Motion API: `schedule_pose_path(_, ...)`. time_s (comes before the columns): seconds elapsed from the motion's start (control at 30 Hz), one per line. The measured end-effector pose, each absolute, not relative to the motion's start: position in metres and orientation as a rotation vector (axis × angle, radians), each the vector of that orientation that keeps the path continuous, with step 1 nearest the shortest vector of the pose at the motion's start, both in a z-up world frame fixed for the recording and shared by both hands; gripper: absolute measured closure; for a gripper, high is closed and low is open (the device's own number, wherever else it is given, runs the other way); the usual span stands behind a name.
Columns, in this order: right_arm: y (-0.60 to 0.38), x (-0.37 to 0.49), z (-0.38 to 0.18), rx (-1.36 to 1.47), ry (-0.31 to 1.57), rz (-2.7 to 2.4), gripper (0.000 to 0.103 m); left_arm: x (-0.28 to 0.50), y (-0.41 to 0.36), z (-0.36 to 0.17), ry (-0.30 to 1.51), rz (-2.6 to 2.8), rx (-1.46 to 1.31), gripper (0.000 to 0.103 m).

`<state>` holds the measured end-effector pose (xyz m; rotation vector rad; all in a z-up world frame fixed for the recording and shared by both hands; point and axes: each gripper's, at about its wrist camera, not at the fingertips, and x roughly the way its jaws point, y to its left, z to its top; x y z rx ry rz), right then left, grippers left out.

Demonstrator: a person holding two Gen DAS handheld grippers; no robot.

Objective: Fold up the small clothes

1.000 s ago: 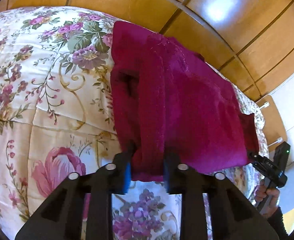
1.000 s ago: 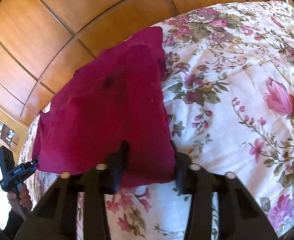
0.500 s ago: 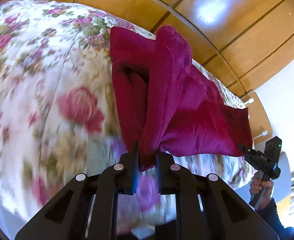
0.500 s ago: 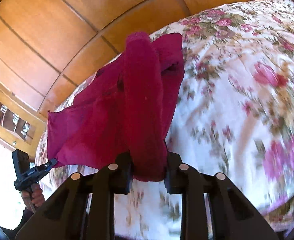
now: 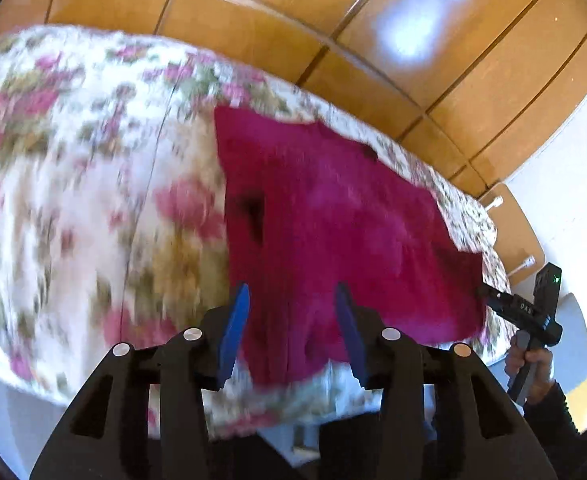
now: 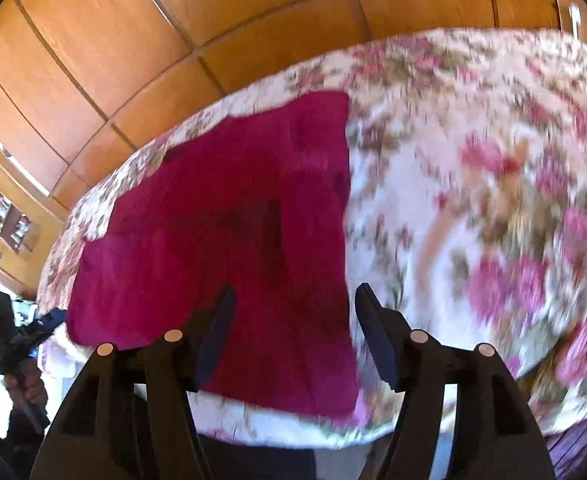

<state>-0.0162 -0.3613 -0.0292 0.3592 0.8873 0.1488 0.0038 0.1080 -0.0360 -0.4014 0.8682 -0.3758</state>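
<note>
While the magenta garment [image 5: 333,216] lies spread on the floral bedspread [image 5: 73,200], its near hem is seen just ahead of both claws. The left gripper [image 5: 291,320] is held with its jaws apart; they have just been opening, and the cloth shows between and beyond the blue pads [image 5: 233,332] without being pressed by them. The right gripper [image 6: 293,320] is likewise parted, its jaws also having just been opening, and nothing is clamped between them.

The garment's long axis is judged to run from side to side across the near edge of the bed, with each claw standing at one end of that near hem: in the left wrist view the cloth stretches away to the right, in the right wrist view the garment [image 6: 233,240] stretches away to the left. Neither hand is clearly nearer. Any coming fold is judged to turn on which edge is taken up and carried across.

Both views are smeared by motion, so seams, sleeves and layering cannot be made out. A dark patch on the cloth may be a fold or an opening; it cannot be told. The bed's near side is cut off behind the gripper bodies.
</note>
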Motion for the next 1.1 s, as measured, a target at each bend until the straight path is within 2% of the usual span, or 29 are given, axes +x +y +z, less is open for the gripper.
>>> schedule_pose_path(0.07, -0.358, -0.003, -0.03, 0.329, 0.885, 0.128, 0.042, 0.019, 0.105, -0.032, 0.857, -0.362, -0.382, 0.06)
schedule_pose_path(0.17, -0.356, 0.009, -0.037, 0.297, 0.892, 0.103, 0.057, 0.043, 0.096, -0.036, 0.865, -0.368, -0.372, 0.06)
schedule_pose_path(0.23, -0.356, 0.013, -0.039, 0.28, 0.897, 0.091, 0.086, 0.051, 0.09, -0.039, 0.881, -0.382, -0.37, 0.06)
schedule_pose_path(0.27, -0.355, 0.013, -0.038, 0.27, 0.896, 0.083, 0.09, 0.05, 0.086, -0.042, 0.891, -0.382, -0.363, 0.071)
schedule_pose_path(0.3, -0.354, 0.011, -0.036, 0.265, 0.892, 0.083, 0.095, 0.052, 0.083, -0.042, 0.895, -0.378, -0.347, 0.091)
schedule_pose_path(0.33, -0.354, 0.007, -0.031, 0.259, 0.883, 0.087, 0.095, 0.051, 0.082, -0.04, 0.887, -0.376, -0.335, 0.095)
schedule_pose_path(0.53, -0.355, -0.009, 0.016, 0.289, 0.775, 0.166, 0.096, 0.029, 0.096, -0.009, 0.784, -0.432, -0.414, 0.097)
schedule_pose_path(0.77, -0.348, 0.039, 0.064, 0.324, 0.662, 0.215, 0.096, 0.046, 0.102, 0.03, 0.695, -0.405, -0.386, 0.097)
schedule_pose_path(0.93, -0.347, 0.101, 0.067, 0.332, 0.665, 0.196, 0.096, 0.09, 0.108, 0.037, 0.687, -0.352, -0.367, 0.097)
schedule_pose_path(1.1, -0.357, 0.167, 0.04, 0.365, 0.731, 0.127, 0.096, 0.155, 0.111, 0.023, 0.744, -0.288, -0.351, 0.097)
